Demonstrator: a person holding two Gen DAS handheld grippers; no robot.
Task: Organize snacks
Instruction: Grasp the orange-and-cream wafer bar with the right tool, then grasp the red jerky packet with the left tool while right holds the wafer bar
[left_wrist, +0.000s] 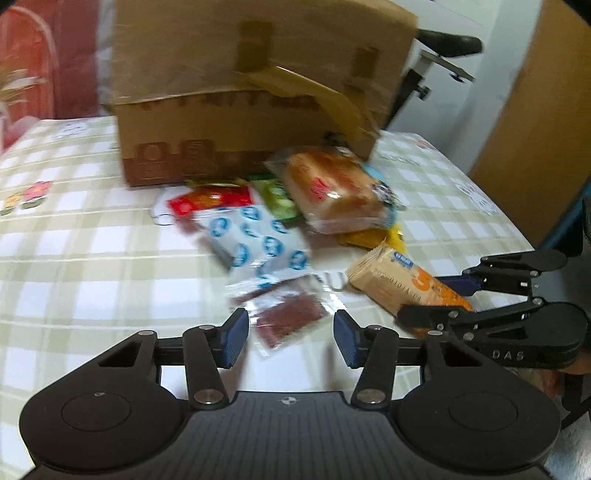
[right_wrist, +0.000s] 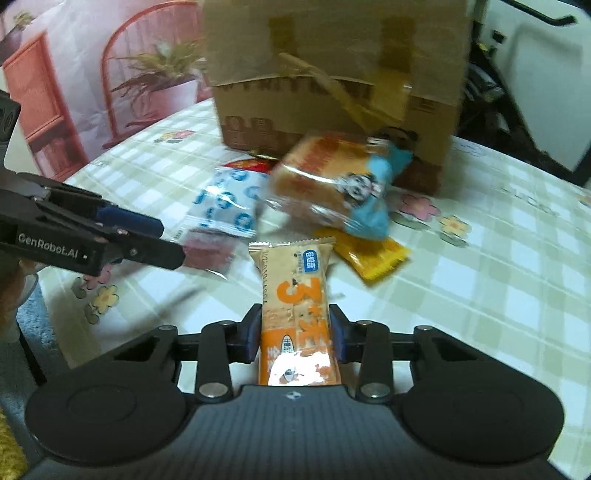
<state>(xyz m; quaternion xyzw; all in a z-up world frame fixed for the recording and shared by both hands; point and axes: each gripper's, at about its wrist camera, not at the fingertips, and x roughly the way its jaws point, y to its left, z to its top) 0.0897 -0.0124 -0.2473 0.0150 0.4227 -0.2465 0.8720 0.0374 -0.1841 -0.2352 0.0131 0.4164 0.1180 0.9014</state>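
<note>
A checked surface (left_wrist: 74, 236) is seen to carry a heap of snacks in front of a taped cardboard box (left_wrist: 236, 110). The right claw (right_wrist: 295, 332) is clamped on an orange-and-cream biscuit packet (right_wrist: 295, 295), whose lower part is pressed between both blue pads while its upper end is stretched out toward the heap; whether the far end rests on the surface cannot be told. In the left wrist view the same packet is shown at the right, gripped from the side by the right claw. The left claw (left_wrist: 291, 336) is held with its jaws apart, and a clear sachet of dark brown contents (left_wrist: 291, 317) is lain just ahead of and partly between the pads (left_wrist: 234, 338), which are not touching it. Beyond the sachet a white wrapper with blue round marks (left_wrist: 255, 240) is found, and behind it a red packet (left_wrist: 210, 201) and a green packet (left_wrist: 279, 195), both close to the box. A bread loaf in a clear bag with a blue end (left_wrist: 332, 192) is propped on the pile against the box front, and a yellow packet (right_wrist: 369, 258) is partly covered by it, just beside the biscuit packet's far end. The heap is blurred, so lettering cannot be read.
</note>
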